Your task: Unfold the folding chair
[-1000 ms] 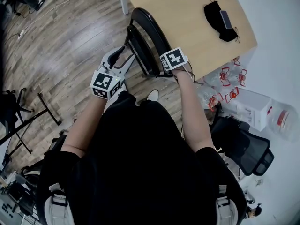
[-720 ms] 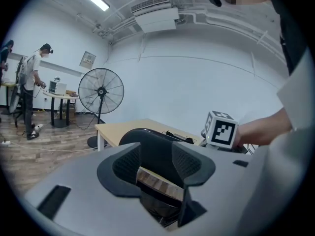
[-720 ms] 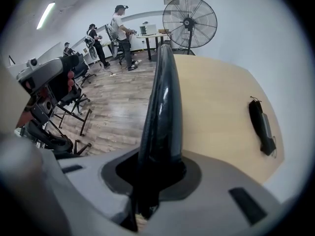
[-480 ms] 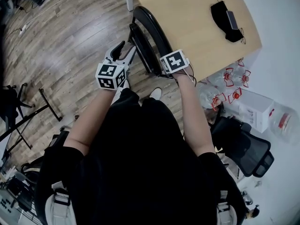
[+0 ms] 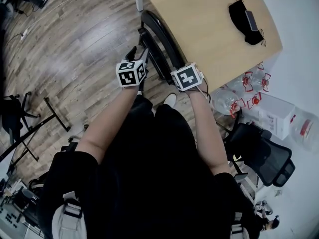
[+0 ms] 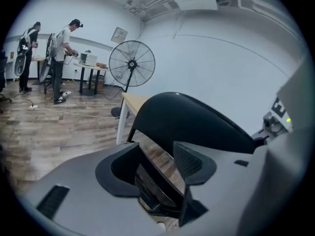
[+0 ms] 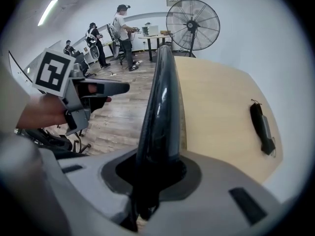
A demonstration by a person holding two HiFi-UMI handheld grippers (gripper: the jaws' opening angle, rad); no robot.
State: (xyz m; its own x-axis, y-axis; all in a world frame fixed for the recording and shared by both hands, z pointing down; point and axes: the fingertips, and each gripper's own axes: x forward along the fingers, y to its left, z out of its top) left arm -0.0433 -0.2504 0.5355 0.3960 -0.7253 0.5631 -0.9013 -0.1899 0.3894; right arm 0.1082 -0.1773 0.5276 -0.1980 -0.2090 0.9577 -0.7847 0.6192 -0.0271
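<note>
Moved in toward the chair since a second ago, the left gripper (image 6: 155, 171) is shown with its jaws just parted; a black part of the folding chair (image 6: 197, 117), apparently the seat's edge, lies between them and is not yet pressed. The right gripper (image 7: 152, 176) is clamped on the backrest's top rim. The chair is kept folded and upright on the wooden floor (image 5: 75, 44), just beside the table (image 5: 209, 24). A grasp on the seat is judged to come next, so it can be swung away from the back
</note>
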